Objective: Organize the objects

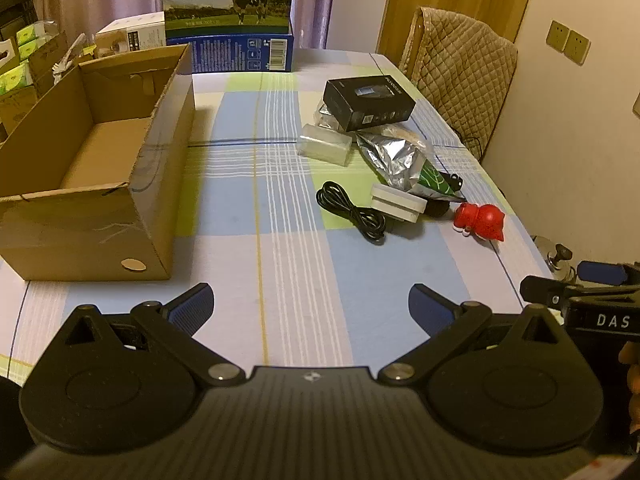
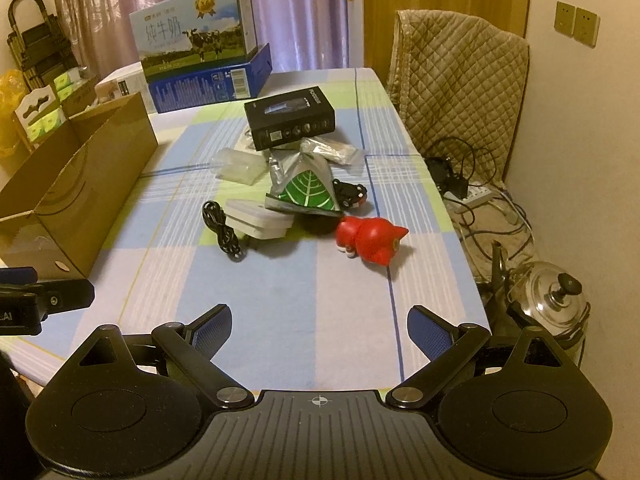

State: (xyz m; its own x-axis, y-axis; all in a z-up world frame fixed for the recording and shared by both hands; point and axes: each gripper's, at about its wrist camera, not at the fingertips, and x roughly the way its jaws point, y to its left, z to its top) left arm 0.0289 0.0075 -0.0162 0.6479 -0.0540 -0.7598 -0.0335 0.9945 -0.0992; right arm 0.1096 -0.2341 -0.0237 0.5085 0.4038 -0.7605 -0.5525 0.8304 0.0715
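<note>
An open cardboard box [image 1: 100, 168] [image 2: 80, 184] stands on the left of the checked tablecloth. To its right lies a loose pile: a black product box [image 1: 370, 102] [image 2: 290, 118], a clear plastic case [image 1: 325, 145] [image 2: 240, 166], a silver and green foil pouch [image 1: 400, 160] [image 2: 304, 188], a white adapter [image 1: 396, 202] [image 2: 258, 218] with a coiled black cable [image 1: 352, 212] [image 2: 224, 228], and a red toy figure [image 1: 480, 222] [image 2: 370, 238]. My left gripper [image 1: 310, 306] and right gripper [image 2: 320, 328] both hover open over the near table edge, holding nothing.
A milk carton box [image 1: 230, 12] [image 2: 200, 56] stands at the table's far end. A chair with a quilted cover [image 1: 460, 68] [image 2: 460, 80] sits at the right side. On the floor to the right are a steel kettle [image 2: 554, 300] and a power strip with cables [image 2: 472, 196].
</note>
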